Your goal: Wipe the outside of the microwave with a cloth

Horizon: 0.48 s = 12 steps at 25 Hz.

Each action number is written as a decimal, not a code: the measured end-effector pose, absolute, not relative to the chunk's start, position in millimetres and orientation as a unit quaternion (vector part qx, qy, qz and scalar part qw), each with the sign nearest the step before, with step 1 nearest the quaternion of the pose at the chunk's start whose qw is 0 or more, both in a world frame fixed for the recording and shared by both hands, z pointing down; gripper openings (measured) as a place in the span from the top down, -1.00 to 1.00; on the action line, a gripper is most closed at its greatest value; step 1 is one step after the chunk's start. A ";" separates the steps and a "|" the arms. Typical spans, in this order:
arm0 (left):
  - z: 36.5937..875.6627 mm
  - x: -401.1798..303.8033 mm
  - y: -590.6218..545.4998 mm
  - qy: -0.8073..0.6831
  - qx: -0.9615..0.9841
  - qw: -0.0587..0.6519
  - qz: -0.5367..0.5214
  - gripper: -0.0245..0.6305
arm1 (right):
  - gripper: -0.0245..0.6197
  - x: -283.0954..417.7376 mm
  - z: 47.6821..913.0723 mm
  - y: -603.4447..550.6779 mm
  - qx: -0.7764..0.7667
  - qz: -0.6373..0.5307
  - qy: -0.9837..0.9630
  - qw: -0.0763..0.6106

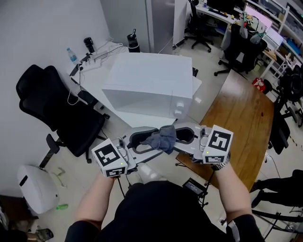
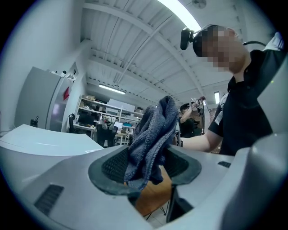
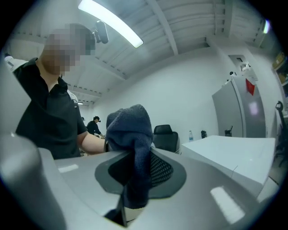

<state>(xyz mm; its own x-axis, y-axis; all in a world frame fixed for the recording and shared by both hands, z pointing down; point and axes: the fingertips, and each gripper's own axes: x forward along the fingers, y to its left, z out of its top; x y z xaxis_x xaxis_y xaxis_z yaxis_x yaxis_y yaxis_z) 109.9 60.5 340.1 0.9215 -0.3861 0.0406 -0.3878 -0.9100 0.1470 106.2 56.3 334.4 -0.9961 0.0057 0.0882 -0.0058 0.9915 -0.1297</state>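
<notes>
Grey cloth (image 1: 163, 137) clamped in right gripper (image 1: 182, 137) jaws, left gripper (image 1: 150, 141) jaws apart (cloth between them), white microwave (image 1: 149, 85) beyond.

Open-plan office or lab: black swivel chair (image 1: 52, 101) at 9 o'clock, desks (image 1: 215, 12) with lit monitors (image 1: 258, 19) at 1, long wooden table (image 1: 241, 118) at 3, stocked shelving (image 2: 108, 114), strip lights (image 2: 180, 13) overhead, a microwave (image 1: 149, 85) on a white worktop (image 1: 97, 78) at 12

cloth (image 1: 161, 138): hides jaws' tips | microwave (image 1: 147, 80): panel markings too small
</notes>
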 end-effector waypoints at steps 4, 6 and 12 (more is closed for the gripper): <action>338.9 108.3 67.1 -0.191 0.979 0.073 0.006 0.41 | 0.70 101.4 335.1 57.5 -0.014 0.070 -0.996 0.051; 338.8 105.1 67.3 -0.194 0.978 0.074 0.002 0.50 | 0.70 99.7 335.0 56.6 -0.018 0.071 -0.996 0.052; 336.3 97.5 68.2 -0.211 0.975 0.071 -0.006 0.64 | 0.61 99.9 333.0 56.0 -0.025 0.075 -0.996 0.048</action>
